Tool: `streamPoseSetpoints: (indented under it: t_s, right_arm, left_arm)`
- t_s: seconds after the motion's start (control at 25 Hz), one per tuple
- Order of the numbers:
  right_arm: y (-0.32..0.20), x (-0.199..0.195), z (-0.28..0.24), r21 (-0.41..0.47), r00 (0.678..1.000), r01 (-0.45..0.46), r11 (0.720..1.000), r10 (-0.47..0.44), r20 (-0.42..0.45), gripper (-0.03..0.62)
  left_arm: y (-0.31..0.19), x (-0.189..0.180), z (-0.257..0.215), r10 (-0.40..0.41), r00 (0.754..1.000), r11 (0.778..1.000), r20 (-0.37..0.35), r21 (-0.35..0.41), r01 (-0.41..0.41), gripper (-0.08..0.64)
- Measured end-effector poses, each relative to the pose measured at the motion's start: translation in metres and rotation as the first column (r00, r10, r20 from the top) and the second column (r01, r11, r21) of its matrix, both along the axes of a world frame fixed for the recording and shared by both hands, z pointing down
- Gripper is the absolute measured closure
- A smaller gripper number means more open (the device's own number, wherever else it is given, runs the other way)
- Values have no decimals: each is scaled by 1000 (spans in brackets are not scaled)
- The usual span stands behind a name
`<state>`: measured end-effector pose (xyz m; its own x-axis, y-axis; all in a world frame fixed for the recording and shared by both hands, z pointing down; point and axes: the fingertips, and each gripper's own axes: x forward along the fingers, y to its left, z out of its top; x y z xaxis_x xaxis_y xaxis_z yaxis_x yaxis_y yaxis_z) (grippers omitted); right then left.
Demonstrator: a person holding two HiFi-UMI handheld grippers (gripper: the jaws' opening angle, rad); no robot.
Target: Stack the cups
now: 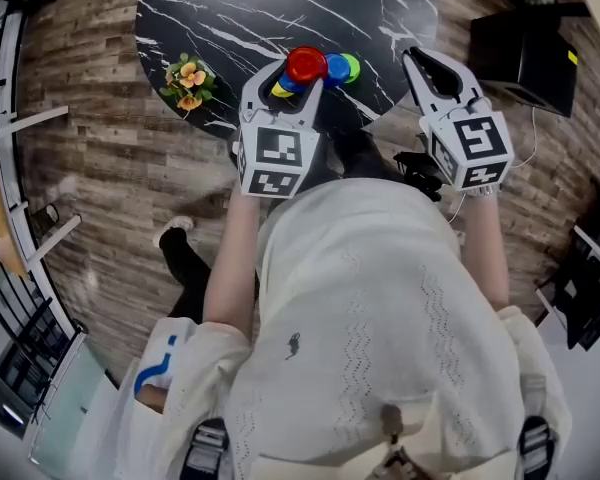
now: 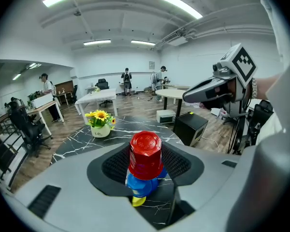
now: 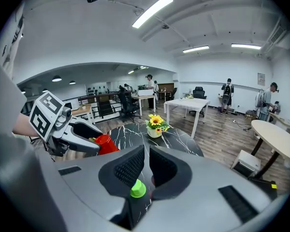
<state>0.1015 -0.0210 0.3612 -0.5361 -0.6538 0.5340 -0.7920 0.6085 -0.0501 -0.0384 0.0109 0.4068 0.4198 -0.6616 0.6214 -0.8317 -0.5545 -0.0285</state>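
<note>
An upside-down red cup (image 1: 306, 65) sits between the jaws of my left gripper (image 1: 298, 76), which is shut on it above the black marble table (image 1: 230, 18). In the left gripper view the red cup (image 2: 145, 153) shows above a blue cup (image 2: 141, 182) and a yellow cup (image 2: 137, 200); I cannot tell whether they touch. To the right stand another blue cup (image 1: 335, 67) and a green cup (image 1: 351, 66). My right gripper (image 1: 412, 56) hovers at the table's right edge, shut and empty. Past its jaws the green cup (image 3: 137, 190) stands on the table.
A small pot of yellow flowers (image 1: 187, 80) stands at the table's left edge. A black box (image 1: 525, 53) rests on the wooden floor to the right. Desks, chairs and people fill the room beyond the table.
</note>
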Motion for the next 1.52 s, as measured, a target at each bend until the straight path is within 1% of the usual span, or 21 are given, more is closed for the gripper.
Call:
streamPoseSetpoints:
  t_s: [0.2,0.4,0.64,0.92,1.16,1.28,1.52]
  right_arm:
    - [2,4,2,-3,1000,-7,1000,7,-6,551]
    - [4,8,2,-2,1000,-13,1000,13,-8,551]
    - [4,9,4,-5,1000,-17,1000,17,-17,552]
    - [2,9,6,-12,1000,-20,1000,20,-13,555]
    - [2,8,7,-12,1000,-12,1000,12,-20,557]
    - [2,9,8,-11,1000,-11,1000,10,-18,557]
    - [0,7,5,-5,1000,-2,1000,2,-3,561]
  left_arm:
    - [5,7,7,33,999,999,9,-25,-33,334]
    - [5,12,13,40,999,999,13,-37,-39,334]
    - [5,13,21,43,999,997,-2,-67,-43,334]
    - [2,10,24,11,1000,998,-25,-54,-13,333]
    - [1,12,24,12,999,999,-35,-45,-14,331]
    - [3,15,23,18,999,999,-38,-41,-20,312]
    - [5,12,15,-7,999,1000,-53,-19,6,307]
